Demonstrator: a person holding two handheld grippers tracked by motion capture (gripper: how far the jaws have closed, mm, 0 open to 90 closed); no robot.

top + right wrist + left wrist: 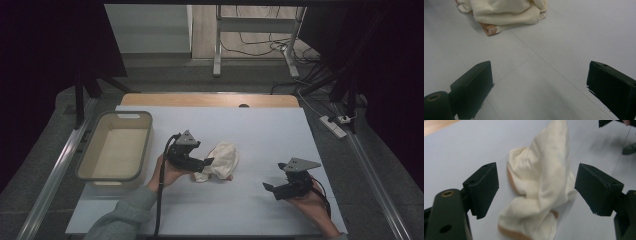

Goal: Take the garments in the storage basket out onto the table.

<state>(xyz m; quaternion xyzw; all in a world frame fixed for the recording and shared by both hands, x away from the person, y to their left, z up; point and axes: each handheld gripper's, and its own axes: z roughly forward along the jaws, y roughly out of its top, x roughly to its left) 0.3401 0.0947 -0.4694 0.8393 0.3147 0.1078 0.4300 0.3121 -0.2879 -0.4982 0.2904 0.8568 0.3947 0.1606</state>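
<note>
White table (260, 130): high view adds bin (116, 146) beside cloth (220, 159)

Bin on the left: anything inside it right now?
The bin looks empty: its pale floor shows bare in the high view. The near wall hides a strip of floor behind it. The cream cloth lies outside it, on the table.

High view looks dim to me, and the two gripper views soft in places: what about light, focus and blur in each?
High view: dim, dark surround, table evenly lit, cloth brightest. Left gripper view: cloth fairly sharp, left claw open and soft-edged, top right corner smeared. Right gripper view: right claw open with a faint shadow under it, cloth slightly soft.
</note>
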